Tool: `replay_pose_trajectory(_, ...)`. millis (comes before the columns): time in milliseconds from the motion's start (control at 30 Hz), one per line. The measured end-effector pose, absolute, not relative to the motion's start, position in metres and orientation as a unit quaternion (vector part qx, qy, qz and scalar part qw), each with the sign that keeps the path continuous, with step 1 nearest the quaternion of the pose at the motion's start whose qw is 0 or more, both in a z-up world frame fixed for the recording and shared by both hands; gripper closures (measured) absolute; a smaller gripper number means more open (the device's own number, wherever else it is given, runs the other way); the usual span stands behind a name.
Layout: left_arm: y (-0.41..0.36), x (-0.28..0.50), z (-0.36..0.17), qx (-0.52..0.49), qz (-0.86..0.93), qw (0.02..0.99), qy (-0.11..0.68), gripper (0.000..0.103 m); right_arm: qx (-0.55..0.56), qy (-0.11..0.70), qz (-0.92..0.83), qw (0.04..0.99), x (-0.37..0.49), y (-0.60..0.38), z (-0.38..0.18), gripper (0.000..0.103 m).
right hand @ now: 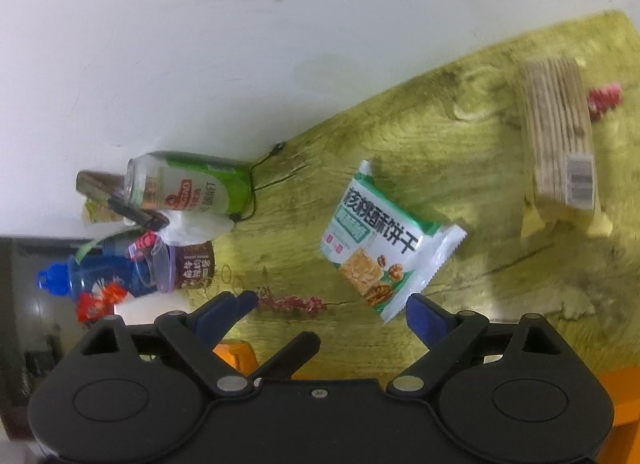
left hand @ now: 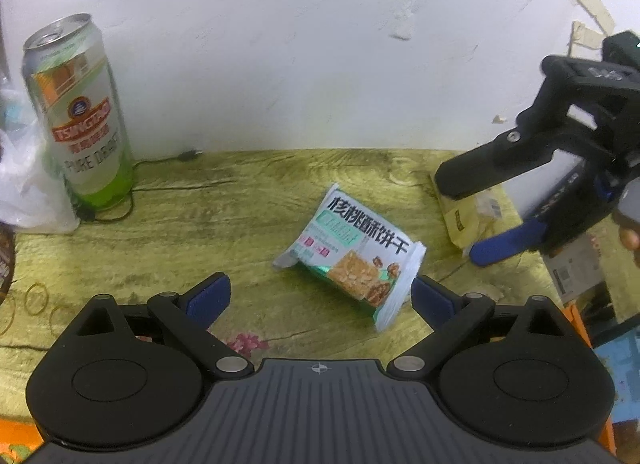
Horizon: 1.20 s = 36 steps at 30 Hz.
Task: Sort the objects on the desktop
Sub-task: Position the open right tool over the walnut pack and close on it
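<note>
A white and green walnut biscuit packet lies on the yellow-green table; it also shows in the right wrist view. My left gripper is open and empty, just in front of the packet, its right finger close to the packet's corner. My right gripper hangs open at the right, above a yellow wafer packet. In its own view the right gripper is open and empty, with the wafer packet further off.
A Tsingtao beer can stands at the back left against the white wall, next to a white plastic bag and a thin black cable. Rubber bands lie at the left. Bottles and a jar crowd the left end.
</note>
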State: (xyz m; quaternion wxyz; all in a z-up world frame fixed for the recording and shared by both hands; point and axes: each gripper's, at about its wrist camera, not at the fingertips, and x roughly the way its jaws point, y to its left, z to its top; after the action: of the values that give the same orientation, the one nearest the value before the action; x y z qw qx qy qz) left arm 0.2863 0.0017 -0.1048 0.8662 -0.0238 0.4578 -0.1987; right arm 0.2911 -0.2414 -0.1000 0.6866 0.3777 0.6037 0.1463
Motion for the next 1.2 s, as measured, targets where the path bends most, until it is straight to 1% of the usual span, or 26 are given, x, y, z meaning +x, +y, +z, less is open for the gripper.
replay_pose_trajectory(300, -0.001, 0.308, -0.116, -0.047, -0.226, 0.864, 0.448, 0.003, 0.432, 0.618, 0.099, 0.649, 0.291, -0.244, -0.128, 0.009)
replay_pose_trajectory(633, -0.004, 0.332, -0.135, -0.084, -0.258, 0.853, 0.446, 0.002, 0.485, 0.604, 0.055, 0.63, 0.296, -0.245, -0.156, 0.009)
replay_pose_trajectory(867, -0.007, 0.337, -0.152, -0.09, -0.27, 0.839, 0.463, 0.002, 0.498, 0.598, 0.045, 0.627, 0.301, -0.241, -0.169, 0.009)
replay_pose_trajectory(1033, -0.005, 0.338, -0.16, -0.088, -0.278, 0.831, 0.474, 0.002, 0.487, 0.589, 0.054, 0.642, 0.308, -0.236, -0.173, 0.009)
replay_pose_trajectory(1167, -0.004, 0.337, -0.161, -0.084, -0.289, 0.825, 0.478, 0.001, 0.481, 0.585, 0.058, 0.651, 0.315, -0.23, -0.173, 0.003)
replay_pose_trajectory(1200, -0.004, 0.337, -0.161, -0.085, -0.293, 0.822, 0.481, 0.001, 0.477, 0.585, 0.06, 0.653, 0.316, -0.229, -0.172, 0.003)
